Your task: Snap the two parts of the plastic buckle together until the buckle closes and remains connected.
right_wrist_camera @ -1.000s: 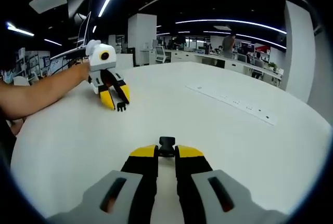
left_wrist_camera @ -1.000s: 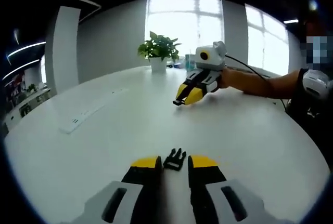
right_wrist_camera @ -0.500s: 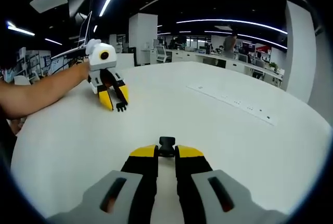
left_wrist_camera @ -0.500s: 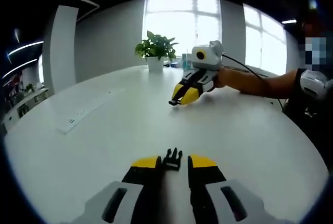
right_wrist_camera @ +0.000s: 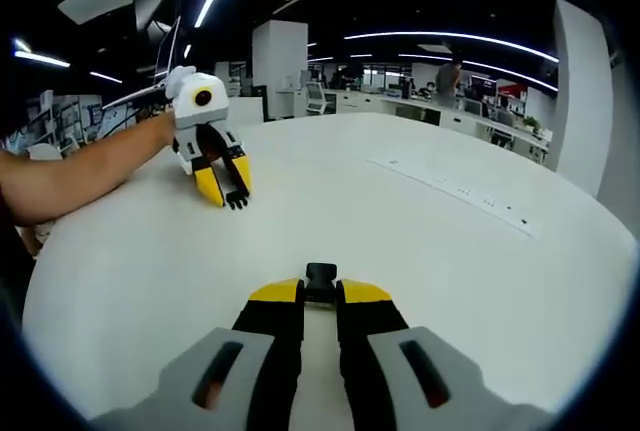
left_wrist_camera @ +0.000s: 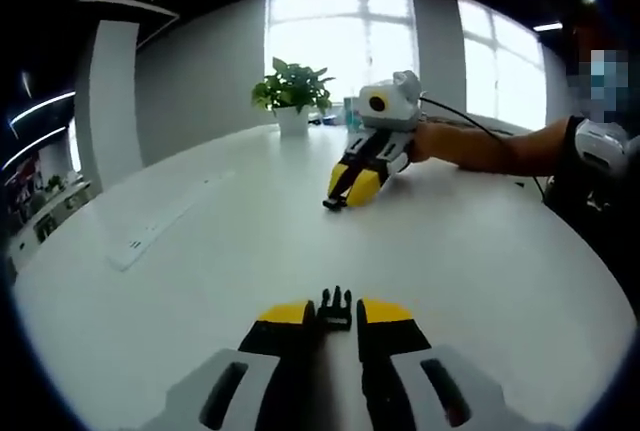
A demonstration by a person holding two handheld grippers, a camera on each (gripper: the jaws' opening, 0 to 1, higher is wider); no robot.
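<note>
Slightly closer since a second ago, the pronged buckle half (left_wrist_camera: 335,308) is pinched in the left hand-held gripper (left_wrist_camera: 334,313) and the socket half (right_wrist_camera: 320,282) in the right hand-held gripper (right_wrist_camera: 320,292), well apart over the bench (left_wrist_camera: 480,251); mating is left.

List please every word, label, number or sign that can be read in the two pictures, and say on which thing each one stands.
None can be read.
White strip on the table: small dark marks, too small to tell.
Left gripper, right gripper, prong buckle part, socket buckle part: no text shows.
Plant pot: plain.
Far office desks: any signs are too blurred.
</note>
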